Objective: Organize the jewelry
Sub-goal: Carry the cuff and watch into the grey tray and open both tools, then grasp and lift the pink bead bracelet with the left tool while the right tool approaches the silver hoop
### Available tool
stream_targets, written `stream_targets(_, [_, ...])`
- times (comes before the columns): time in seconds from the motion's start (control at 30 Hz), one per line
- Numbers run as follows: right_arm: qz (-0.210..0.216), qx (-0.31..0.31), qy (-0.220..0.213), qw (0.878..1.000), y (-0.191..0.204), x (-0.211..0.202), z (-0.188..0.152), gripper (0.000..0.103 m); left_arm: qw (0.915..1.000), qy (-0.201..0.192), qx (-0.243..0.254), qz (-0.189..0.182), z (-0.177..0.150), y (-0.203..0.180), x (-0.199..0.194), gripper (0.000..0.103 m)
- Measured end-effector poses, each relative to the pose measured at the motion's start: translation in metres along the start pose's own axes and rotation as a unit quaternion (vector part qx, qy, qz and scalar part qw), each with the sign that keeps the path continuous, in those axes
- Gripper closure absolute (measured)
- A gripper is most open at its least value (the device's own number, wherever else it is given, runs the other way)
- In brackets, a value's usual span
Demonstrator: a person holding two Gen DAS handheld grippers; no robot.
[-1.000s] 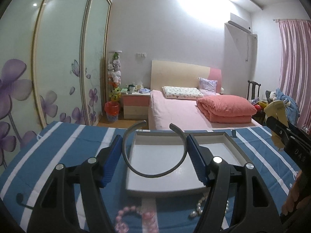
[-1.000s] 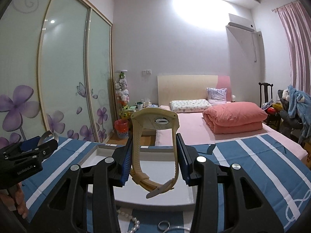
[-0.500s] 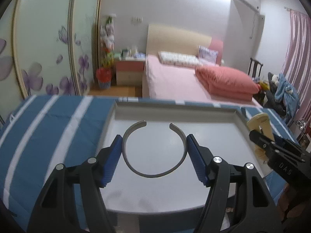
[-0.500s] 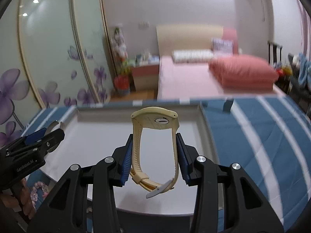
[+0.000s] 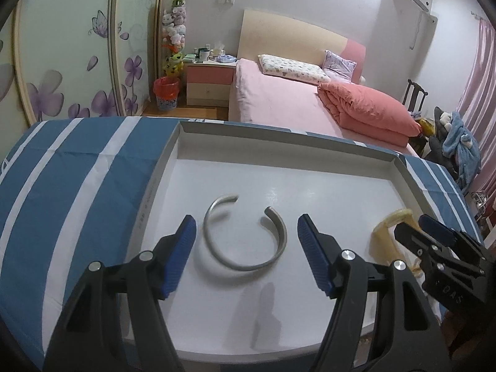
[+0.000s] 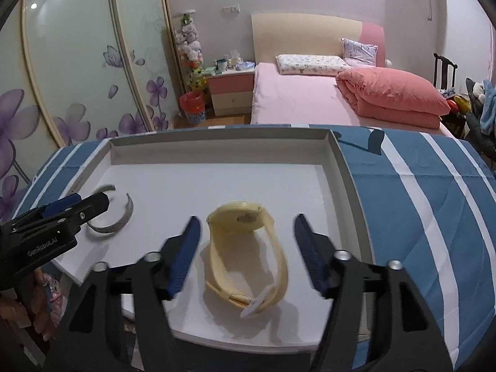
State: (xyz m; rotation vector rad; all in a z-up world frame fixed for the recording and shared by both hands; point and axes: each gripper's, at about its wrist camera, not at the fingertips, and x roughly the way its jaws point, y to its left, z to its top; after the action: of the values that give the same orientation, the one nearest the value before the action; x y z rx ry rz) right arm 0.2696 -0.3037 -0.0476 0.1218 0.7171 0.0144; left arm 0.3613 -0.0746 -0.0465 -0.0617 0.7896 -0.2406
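A silver open bangle [image 5: 245,268] lies flat in the white shallow tray [image 5: 279,142]. My left gripper [image 5: 245,232] straddles it, open, with a small gap between each blue pad and the metal. To its right a pale yellow wristwatch [image 6: 241,217] rests on the tray floor [image 6: 217,186] between the jaws of my right gripper [image 6: 246,232]. Those jaws are opening and the pads stand clear of the strap. Each wrist view catches the other tool at its edge: the right gripper [image 5: 412,226] beside the watch [image 5: 384,238], the left gripper [image 6: 90,201] over the bangle [image 6: 108,229].
The tray sits on a blue cloth with white stripes [image 5: 77,186]. Pink beads [image 6: 52,291] and a hand [image 6: 12,310] show below the tray's near left corner. A pink bed [image 5: 279,105] and a flowered wardrobe [image 5: 62,62] stand beyond the table.
Both grippers have come down and tilted over the tray. The bangle and the watch, held between the pads before, now lie on the tray floor with the pads off them.
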Motion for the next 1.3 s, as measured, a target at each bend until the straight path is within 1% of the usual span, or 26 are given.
stream_targets(0.2, [0.007,0.011,-0.035,0.999,-0.008,-0.019,0.01,0.034,0.9997,-0.024,-0.009,-0.002,0.005,0.007,-0.021,0.036])
stream_targets(0.33, [0.005,0.017,-0.056,0.998,-0.011,-0.035,0.015,0.034,0.999,-0.04,-0.019,0.002,0.006,0.019,-0.044,0.036])
stream_targets(0.43, [0.007,0.016,-0.075,0.997,-0.01,-0.055,0.012,0.034,0.9984,-0.054,-0.016,0.01,0.0,0.028,-0.067,0.036])
stream_targets(0.47, [0.007,0.016,-0.08,0.997,-0.009,-0.062,0.01,0.034,0.9982,-0.057,-0.016,0.012,-0.002,0.031,-0.074,0.034])
stream_targets(0.5, [0.01,0.017,-0.086,0.996,-0.008,-0.07,0.007,0.034,0.9979,-0.061,-0.016,0.016,-0.007,0.036,-0.083,0.032])
stream_targets(0.6, [0.017,0.023,-0.097,0.995,-0.009,-0.091,-0.006,0.034,0.9972,-0.069,-0.012,0.024,-0.024,0.047,-0.107,0.03])
stream_targets(0.77, [0.025,0.031,-0.107,0.993,-0.01,-0.118,-0.033,0.034,0.9969,-0.068,0.0,0.04,-0.059,0.063,-0.138,0.029])
stream_targets(0.87, [0.026,0.032,-0.107,0.993,-0.008,-0.129,-0.056,0.034,0.9971,-0.059,0.006,0.049,-0.077,0.068,-0.146,0.029])
stream_targets(0.97, [0.03,0.029,-0.1,0.994,-0.004,-0.132,-0.069,0.034,0.998,-0.032,0.016,0.053,-0.094,0.069,-0.142,0.03])
stream_targets(1.03, [0.03,0.025,-0.096,0.995,-0.003,-0.133,-0.076,0.034,0.9983,-0.012,0.021,0.053,-0.1,0.065,-0.136,0.036])
stream_targets(1.1, [0.03,0.023,-0.095,0.995,-0.001,-0.135,-0.081,0.034,0.9981,0.016,0.029,0.051,-0.104,0.061,-0.125,0.041])
stream_targets(1.23, [0.028,0.024,-0.097,0.995,0.0,-0.14,-0.087,0.034,0.997,0.044,0.032,0.055,-0.112,0.056,-0.112,0.042])
stream_targets(1.3, [0.025,0.025,-0.1,0.994,0.0,-0.143,-0.091,0.032,0.9964,0.055,0.027,0.059,-0.114,0.057,-0.105,0.048])
